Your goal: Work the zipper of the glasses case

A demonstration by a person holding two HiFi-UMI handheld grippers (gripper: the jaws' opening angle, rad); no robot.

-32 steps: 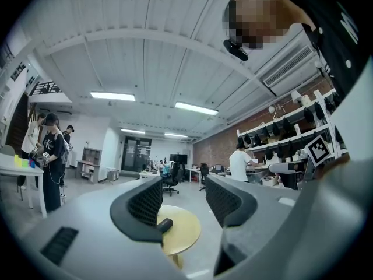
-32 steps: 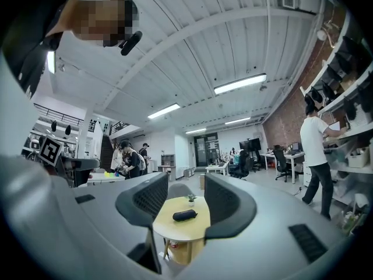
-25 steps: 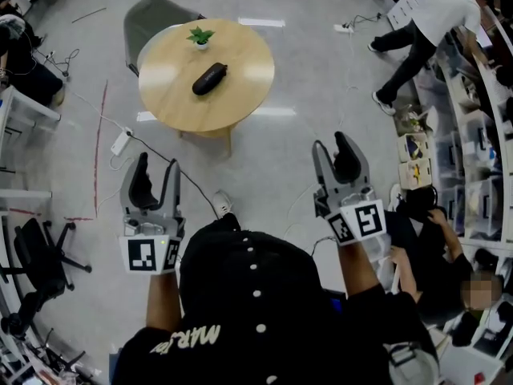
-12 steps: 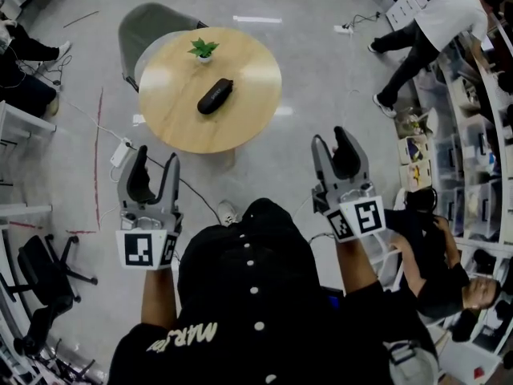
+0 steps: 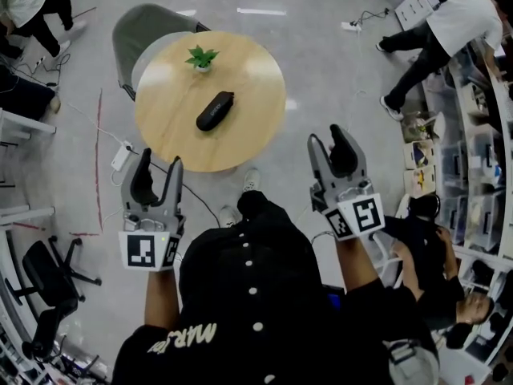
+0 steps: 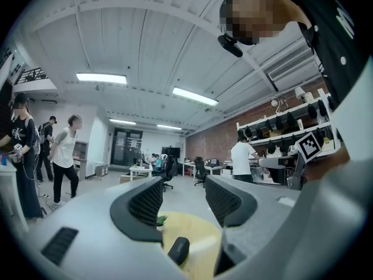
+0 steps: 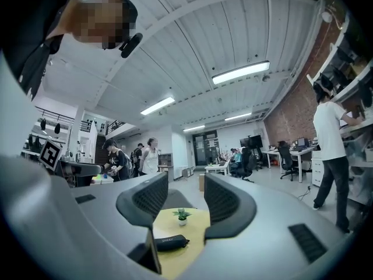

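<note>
Looking down in the head view, where do we find the glasses case [image 5: 215, 111]?

It lies near the middle of the round table [image 5: 248, 79], with a small potted plant [image 5: 201, 57] by the table's far edge.

And our two claws?

We hold both short of the table, on its near side and touching nothing: the left gripper [image 5: 160, 163] off the near-left edge, the right gripper [image 5: 327, 139] off the near-right.

What do we read in the left gripper view?

Its jaws stand wide apart with nothing between them. The case shows beyond them, on the table.

And in the right gripper view?

We see the same: jaws wide apart and empty, with the table, case and plant showing through the gap.
</note>
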